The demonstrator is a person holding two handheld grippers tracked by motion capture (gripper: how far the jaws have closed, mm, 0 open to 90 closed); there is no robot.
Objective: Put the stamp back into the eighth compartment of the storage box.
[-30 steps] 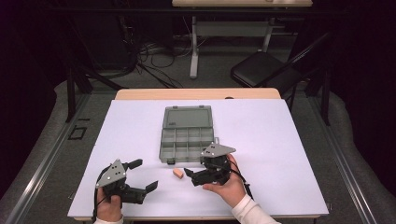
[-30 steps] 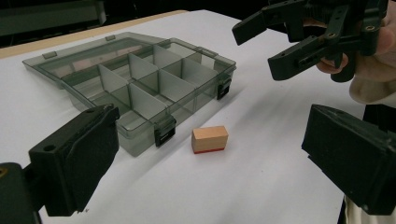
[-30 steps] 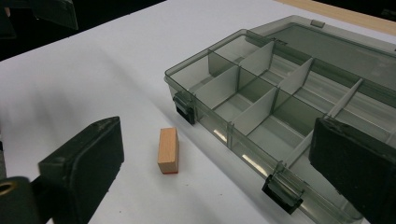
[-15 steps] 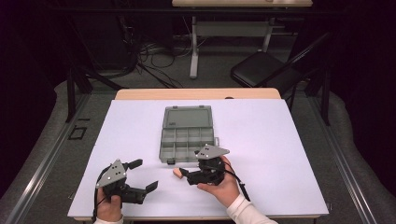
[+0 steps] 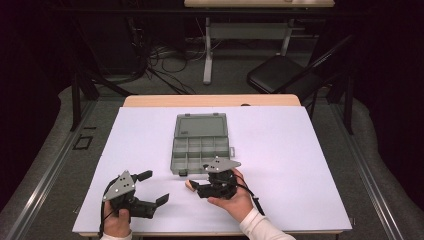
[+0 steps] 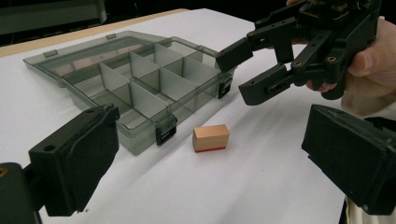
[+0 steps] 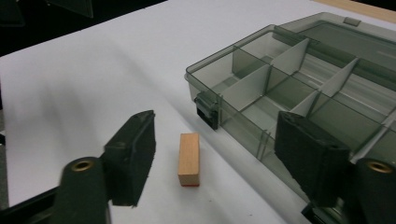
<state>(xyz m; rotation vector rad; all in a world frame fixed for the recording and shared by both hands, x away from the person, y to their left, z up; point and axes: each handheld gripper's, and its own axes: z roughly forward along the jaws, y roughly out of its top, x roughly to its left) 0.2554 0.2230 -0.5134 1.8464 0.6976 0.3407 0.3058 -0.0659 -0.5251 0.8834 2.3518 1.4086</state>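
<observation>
Two grippers are at work over the white table (image 5: 300, 165), and the right gripper (image 5: 196, 189) has closed in on the wooden block (image 5: 189, 184) during the last second, shifting leftward from a station just near of the organizer box (image 5: 200, 145) until its jaws stand about the block. In the right gripper view the jaws are spread wide, one on each side of the block (image 7: 189, 158), with clear table showing between each pad and the wood; nothing is pinched yet. The block lies flat on the table, just near of the box's front wall and close to its left latch, apart from the box and not inside any compartment. A red band shows along its lower edge in the left gripper view (image 6: 211, 137). The box stands open, lid laid back on the far side, its compartments bare as far as can be seen. The left gripper (image 5: 154, 187) is held low at the near left, well apart from the block, jaws spread and holding nothing; it has not moved appreciably over the same interval. Judgement: the approach is essentially complete and the grasp is the step in hand. Closing on the block's long sides should seat it squarely; the nearby box wall leaves limited room for the far jaw.
</observation>
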